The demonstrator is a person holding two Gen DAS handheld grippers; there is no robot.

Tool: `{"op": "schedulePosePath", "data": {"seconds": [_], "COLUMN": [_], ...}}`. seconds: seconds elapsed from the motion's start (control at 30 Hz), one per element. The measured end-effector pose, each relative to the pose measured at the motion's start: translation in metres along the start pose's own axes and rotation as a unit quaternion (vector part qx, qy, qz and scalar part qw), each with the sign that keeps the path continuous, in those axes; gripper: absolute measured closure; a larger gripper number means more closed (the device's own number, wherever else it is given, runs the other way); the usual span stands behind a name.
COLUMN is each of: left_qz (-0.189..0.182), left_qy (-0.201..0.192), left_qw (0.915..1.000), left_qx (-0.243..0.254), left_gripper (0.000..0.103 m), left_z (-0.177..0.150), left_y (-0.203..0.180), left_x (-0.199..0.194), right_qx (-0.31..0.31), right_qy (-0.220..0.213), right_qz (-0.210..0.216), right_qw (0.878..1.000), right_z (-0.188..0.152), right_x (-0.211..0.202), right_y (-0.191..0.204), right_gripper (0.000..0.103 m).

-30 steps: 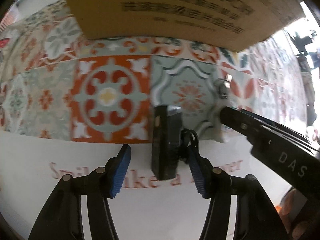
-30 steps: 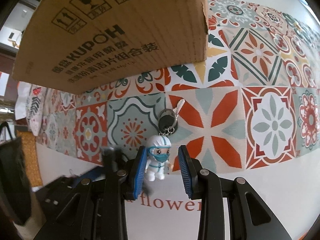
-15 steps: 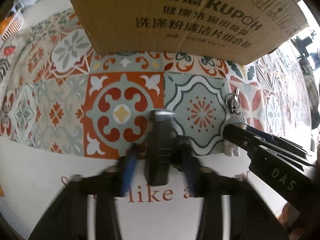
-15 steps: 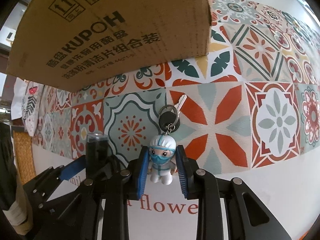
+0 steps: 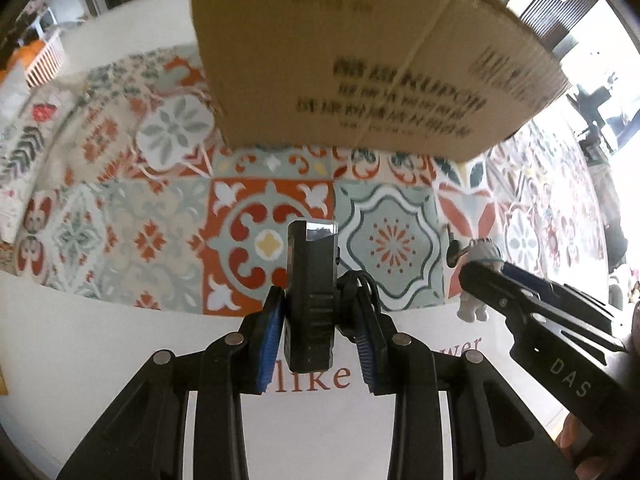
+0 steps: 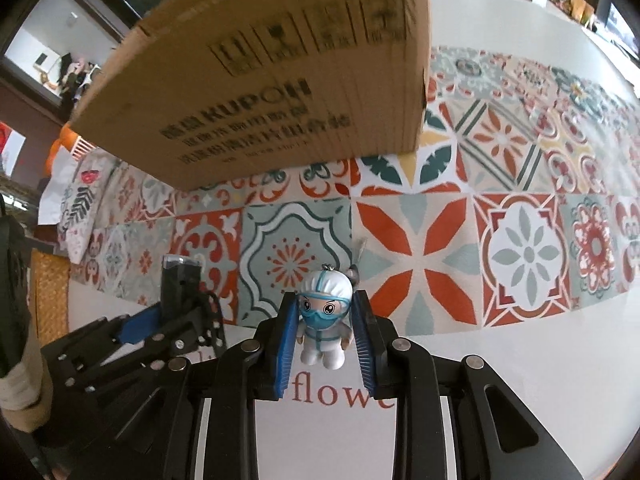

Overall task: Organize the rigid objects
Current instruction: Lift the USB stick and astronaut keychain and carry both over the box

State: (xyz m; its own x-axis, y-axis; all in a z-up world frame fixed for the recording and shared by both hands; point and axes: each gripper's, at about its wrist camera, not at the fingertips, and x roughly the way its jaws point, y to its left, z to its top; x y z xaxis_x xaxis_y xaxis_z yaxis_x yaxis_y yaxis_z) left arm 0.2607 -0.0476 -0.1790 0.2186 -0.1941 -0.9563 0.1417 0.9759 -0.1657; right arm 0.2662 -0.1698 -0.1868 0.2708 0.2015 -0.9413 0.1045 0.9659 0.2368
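Looking along your left gripper, you see its blue pads clenched on a black box-shaped device, one pad on each side. The device stands upright between the fingers, its glossy top end pointing away from you, above the patterned tablecloth. Beyond it a cardboard box with dark printed letters fills the upper part of the view. At the right edge your right gripper comes in, with a small white figure at its tip.

Turning to the right wrist view, you see the right gripper grasping the figure keychain, a little doll in a white suit with a blue mask, pressed at both sides by the blue pads. A key ring sticks out behind its head. At the left, the left gripper holds the black device. The cardboard box stands beyond, on the tablecloth.
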Motion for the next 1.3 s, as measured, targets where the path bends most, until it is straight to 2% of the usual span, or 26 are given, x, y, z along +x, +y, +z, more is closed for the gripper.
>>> {"op": "schedulePosePath", "data": {"seconds": [0.3, 0.77, 1.3], "left_qz": [0.009, -0.013, -0.017], "left_qy": [-0.067, -0.135, -0.202], "left_qw": [0.9976, 0.9902, 0.9777], "left_qx": [0.015, 0.032, 0.056], "left_gripper": [0.070, 0.070, 0.070], "left_z": [0.000, 0.013, 0.042], "left_y": [-0.003, -0.023, -0.034], "left_x": [-0.047, -0.098, -0.154], "right_qx": [-0.002, -0.019, -0.051], "right_qy": [-0.051, -0.131, -0.203], "right_qz": [0.004, 0.011, 0.022], "right_qw": [0.999, 0.991, 0.978], "right_z": [-0.003, 0.003, 0.032], "right_x": [-0.038, -0.100, -0.160], "right_y": [0.002, 0.020, 0.040], "right_gripper": [0.074, 0.074, 0.074]}}
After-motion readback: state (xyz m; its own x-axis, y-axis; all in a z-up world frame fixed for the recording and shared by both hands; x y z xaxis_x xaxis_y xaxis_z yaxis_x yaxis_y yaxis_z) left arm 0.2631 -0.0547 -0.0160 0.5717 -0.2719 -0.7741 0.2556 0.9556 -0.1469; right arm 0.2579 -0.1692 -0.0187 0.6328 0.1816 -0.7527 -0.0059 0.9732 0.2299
